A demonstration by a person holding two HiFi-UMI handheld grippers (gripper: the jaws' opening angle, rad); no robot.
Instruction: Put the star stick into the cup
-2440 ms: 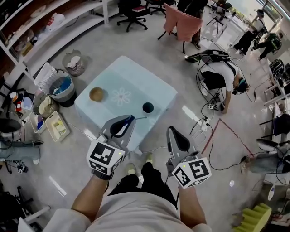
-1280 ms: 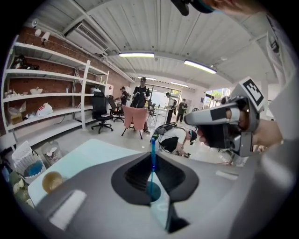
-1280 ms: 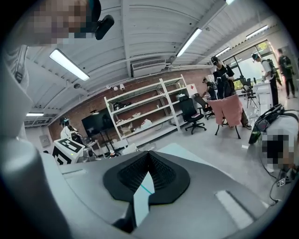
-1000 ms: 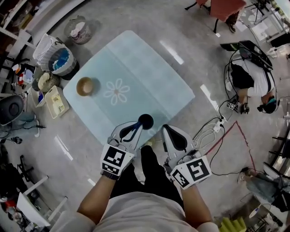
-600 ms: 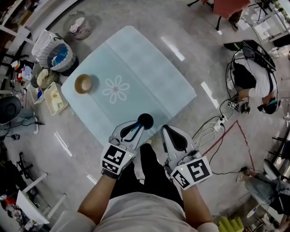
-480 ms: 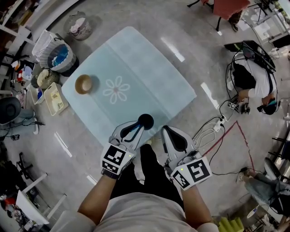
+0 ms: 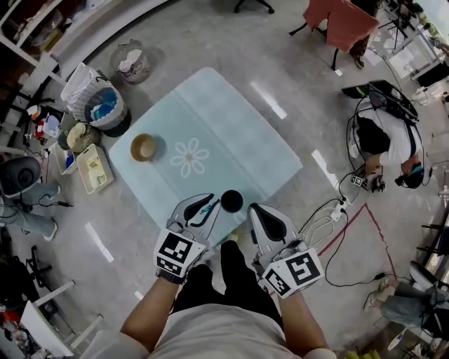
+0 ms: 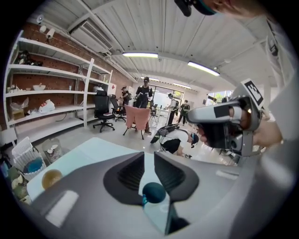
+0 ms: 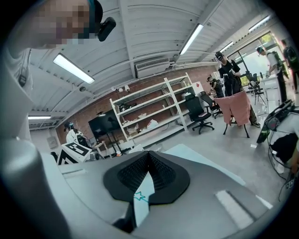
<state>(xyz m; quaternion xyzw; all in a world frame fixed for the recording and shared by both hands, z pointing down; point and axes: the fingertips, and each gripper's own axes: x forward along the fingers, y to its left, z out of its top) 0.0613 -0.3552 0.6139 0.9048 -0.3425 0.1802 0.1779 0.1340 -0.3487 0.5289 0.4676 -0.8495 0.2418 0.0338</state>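
A dark teal cup (image 7: 231, 200) stands near the front edge of the light blue table (image 7: 231, 133). In the left gripper view the cup (image 8: 153, 193) shows through the gap between the jaws. The teal star stick (image 7: 208, 207) lies just left of the cup, under the tips of my left gripper (image 7: 210, 202). Its star (image 9: 138, 196) shows below the jaws in the right gripper view. My left gripper (image 8: 149, 154) is narrowly open with nothing clamped. My right gripper (image 7: 254, 209) hovers just right of the cup, and its jaws (image 9: 148, 154) are shut and empty.
A brown bowl (image 7: 144, 147) sits at the table's left side, by a printed flower (image 7: 189, 157). Bins (image 7: 104, 111) and baskets crowd the floor to the left. A crouching person (image 7: 382, 137) and cables (image 7: 330, 207) are on the right, with a red chair (image 7: 340, 19) beyond.
The head view has shifted, so the table now sits a little further right and lower. Both grippers remain at the table's front edge; the cup now shows between their tips.
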